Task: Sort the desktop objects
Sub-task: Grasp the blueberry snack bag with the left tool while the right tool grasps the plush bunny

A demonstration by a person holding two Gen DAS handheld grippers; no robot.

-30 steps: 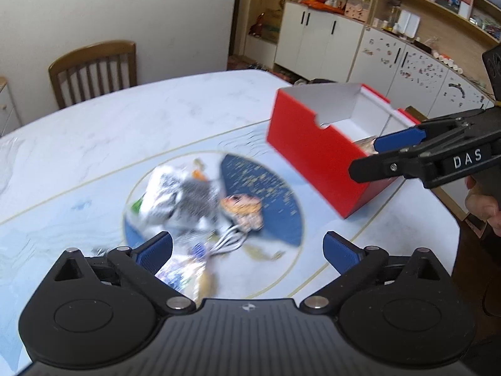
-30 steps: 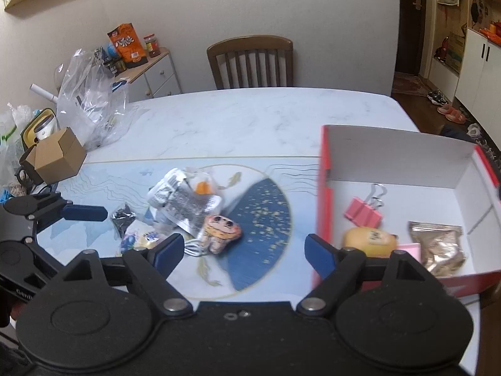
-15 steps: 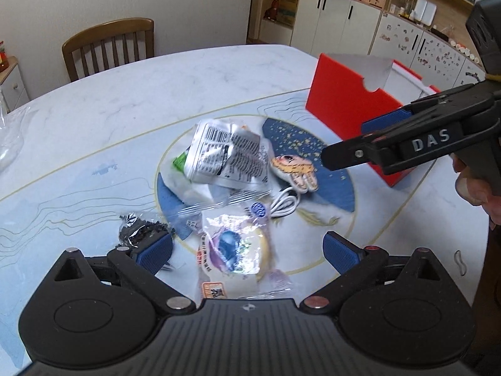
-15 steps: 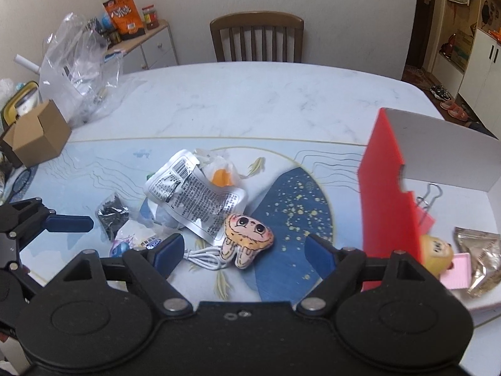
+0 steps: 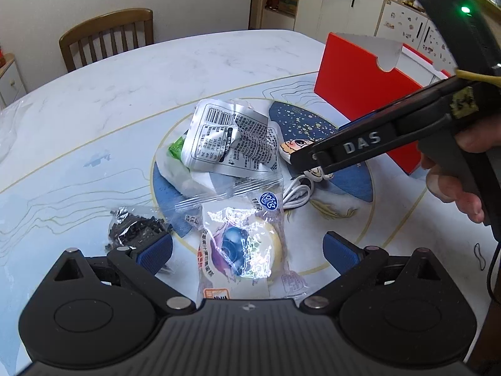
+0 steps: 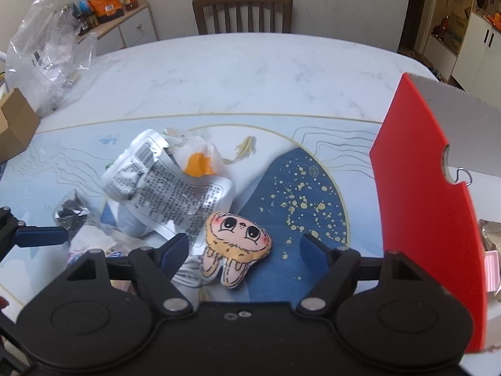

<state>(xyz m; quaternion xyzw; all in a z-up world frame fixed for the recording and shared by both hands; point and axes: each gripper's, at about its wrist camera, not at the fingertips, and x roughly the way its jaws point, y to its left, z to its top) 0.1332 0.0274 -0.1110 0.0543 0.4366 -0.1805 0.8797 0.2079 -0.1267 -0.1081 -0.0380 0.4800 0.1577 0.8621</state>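
Observation:
My right gripper (image 6: 245, 247) hovers low over a peach plush toy (image 6: 236, 244), which lies between its closing jaws; the pads are clear of it. My left gripper (image 5: 247, 250) stands open over a clear-wrapped pastry packet (image 5: 241, 244), not touching it. The pile also holds a silver printed pouch (image 5: 231, 138), a white cable (image 5: 297, 192) and a small black packet (image 5: 134, 228). The red box (image 6: 429, 206) stands at the right with its near wall up. In the left wrist view one of the right gripper's fingers (image 5: 360, 144) crosses over the toy.
A wooden chair (image 6: 242, 9) stands at the table's far side. A clear plastic bag (image 6: 47, 53) and a cardboard box (image 6: 12, 125) sit at the left edge. A gold packet (image 6: 490, 235) and a pink item lie inside the red box. White cabinets (image 5: 338, 3) are behind.
Both grippers have come down toward the pile. The right one swung left from the red box to over the plush toy, and its jaws have narrowed. The left now hangs over the pastry packet.

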